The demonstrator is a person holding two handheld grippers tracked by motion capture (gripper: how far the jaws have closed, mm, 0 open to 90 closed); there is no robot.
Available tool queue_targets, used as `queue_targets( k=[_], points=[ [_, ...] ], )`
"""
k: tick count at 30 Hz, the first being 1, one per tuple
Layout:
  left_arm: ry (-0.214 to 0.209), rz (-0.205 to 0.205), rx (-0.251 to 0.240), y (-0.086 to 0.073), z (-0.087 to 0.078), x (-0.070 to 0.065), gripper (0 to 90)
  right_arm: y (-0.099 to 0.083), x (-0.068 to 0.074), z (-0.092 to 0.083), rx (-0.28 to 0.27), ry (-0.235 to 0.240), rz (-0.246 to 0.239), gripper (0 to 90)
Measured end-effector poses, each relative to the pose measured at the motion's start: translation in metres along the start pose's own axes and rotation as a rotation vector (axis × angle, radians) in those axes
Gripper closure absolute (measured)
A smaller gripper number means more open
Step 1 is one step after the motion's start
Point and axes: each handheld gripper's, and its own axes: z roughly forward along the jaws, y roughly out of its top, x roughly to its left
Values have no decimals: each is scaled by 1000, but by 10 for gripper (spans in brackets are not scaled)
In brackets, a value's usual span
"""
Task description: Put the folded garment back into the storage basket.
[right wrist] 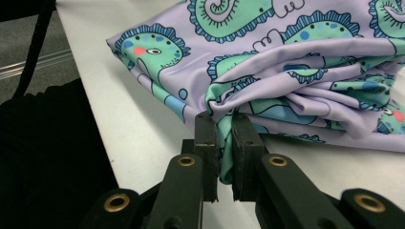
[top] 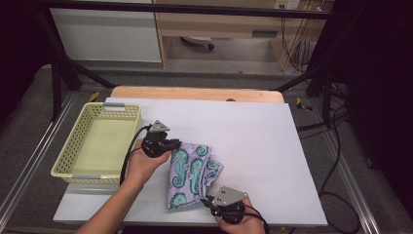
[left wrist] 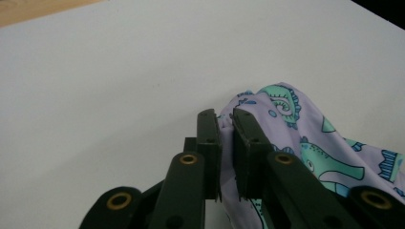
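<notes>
Lying bunched and partly folded near the middle of the white worktop (top: 253, 136), the lilac stretchy cloth printed with green seahorses (top: 192, 173) is held at two places at once. The left gripper (top: 173, 145) meets its far upper edge, and in the left gripper view its black fingers (left wrist: 208, 143) are closed on a thin fold of the fabric, with only a narrow slit between them where the cloth passes through. The right gripper (top: 208, 200) comes in at the near lower corner; in the right gripper view its fingers (right wrist: 206, 143) are likewise pinched shut on a gathered wad of the cloth, whose wrinkles fan out from the bite.

Holding two spread-apart points gives the person control of the whole piece: one grip alone would let the slack fabric dangle and twist, whereas two allow it to be lifted, stretched flat or folded over neatly. The cloth appears still to rest on the worktop, so the work seems to be at the stage of securing the grasp.

A pale yellow perforated plastic basket (top: 78, 141) stands empty at the left edge of the worktop, just beside the left hand (top: 146, 163), probably the destination for the cloth.
</notes>
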Motion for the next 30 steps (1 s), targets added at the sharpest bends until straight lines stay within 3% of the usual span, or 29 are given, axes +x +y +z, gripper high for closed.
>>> queue_targets(
  k=[7,19,30],
  points=[
    [9,26,-15,12,-4,-4,824,5,-7,-3,-16,1,2,840],
    [8,35,-48,19,-8,-7,824,10,-12,-8,-32,3,2,840],
    [2,51,-89,28,-31,-13,824,24,-9,-16,-47,18,-12,840]
  ],
)
